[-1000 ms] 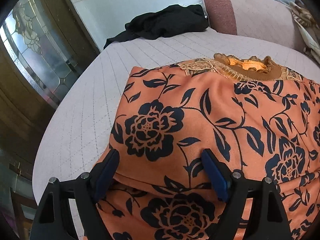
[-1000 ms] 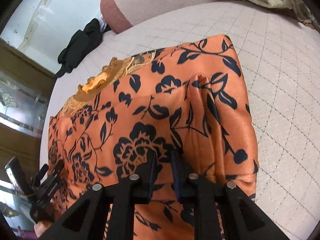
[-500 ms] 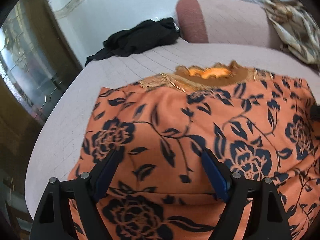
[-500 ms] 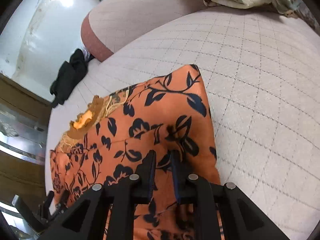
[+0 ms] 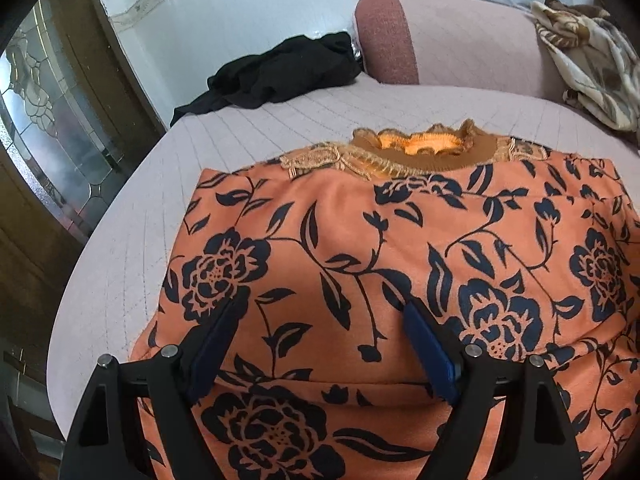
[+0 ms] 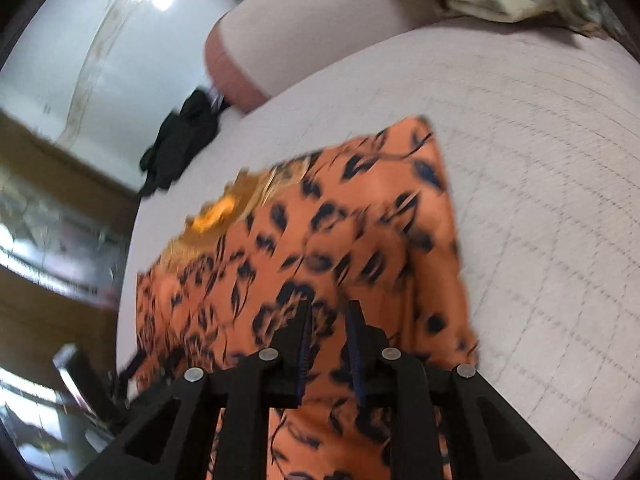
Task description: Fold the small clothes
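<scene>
An orange garment [image 5: 400,240] with dark blue flowers lies on a quilted pale pink bed [image 5: 140,220], its frilled brown collar [image 5: 424,148] at the far side. A folded layer of it bulges at the near edge. My left gripper [image 5: 324,300] hovers open over that near fold, blue pads wide apart either side of the cloth. In the blurred right wrist view the garment [image 6: 360,220] runs up from my right gripper [image 6: 329,306]. This gripper is shut on a pinch of the cloth near its right edge.
A black garment [image 5: 280,72] lies crumpled at the bed's far left corner, beside a pink bolster [image 5: 460,40]. A patterned cream blanket [image 5: 588,60] is heaped at the far right. A wooden door with leaded glass [image 5: 48,120] stands left of the bed. Bare quilt [image 6: 540,200] spreads to the right.
The right gripper has risen while still pinching the cloth, and its view is now blurred. The left gripper slid sideways over the near fold, then held still with its jaws just as wide.
</scene>
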